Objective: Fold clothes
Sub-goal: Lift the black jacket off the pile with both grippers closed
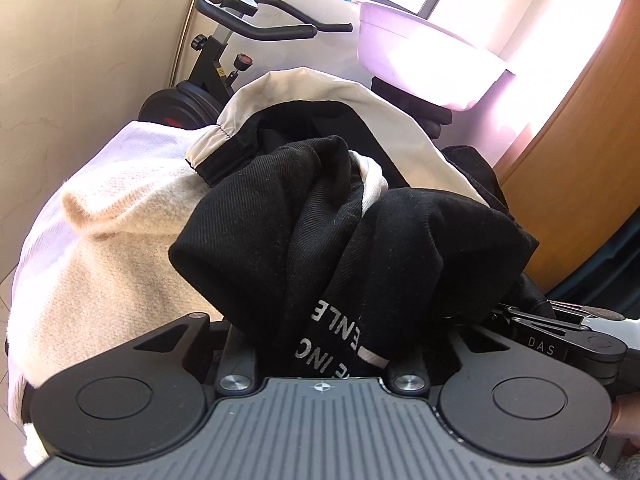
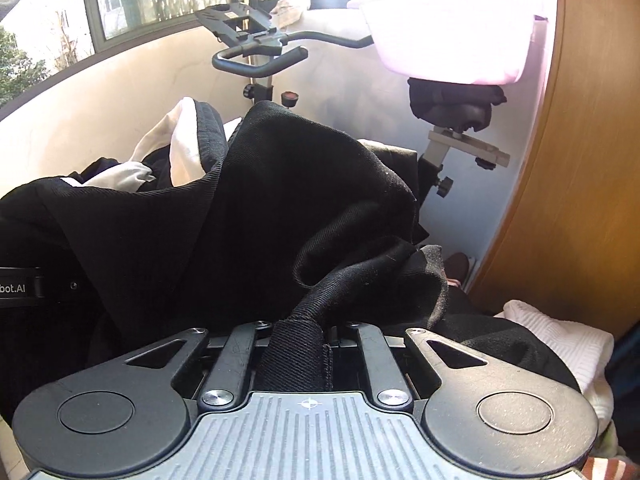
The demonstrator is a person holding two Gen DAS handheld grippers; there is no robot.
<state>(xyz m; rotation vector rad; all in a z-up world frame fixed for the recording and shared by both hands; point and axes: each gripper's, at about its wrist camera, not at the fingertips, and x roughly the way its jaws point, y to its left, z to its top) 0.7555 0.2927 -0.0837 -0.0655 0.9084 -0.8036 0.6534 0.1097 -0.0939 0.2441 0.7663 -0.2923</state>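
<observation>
Garment handling observed from 2 wrist cameras. The left gripper [image 1: 320, 344] is clenched on a bunched fold of the black garment [image 1: 352, 232]; the cloth is drawn between its fingers, whose tips are buried in the fabric, and pale printed lettering [image 1: 316, 336] shows on the pinched portion. The right gripper [image 2: 298, 344] is clamped on a hemmed, stitched edge of the same black garment [image 2: 280, 208], which rises from the jaws and drapes forward in loose folds.

The garment sits on top of a pile of other laundry. In the left view a cream towel [image 1: 104, 232] lies to the left, just beside and under the black cloth, and a beige piece with an elastic cuff [image 1: 304, 88] arches behind it. In the right view a white knit item [image 2: 560, 340] lies at lower right.

Behind the pile stand an exercise bike [image 2: 260, 52] and a pink basin [image 2: 452, 40] resting on its saddle. A wooden panel [image 2: 592, 160] borders the right side.
</observation>
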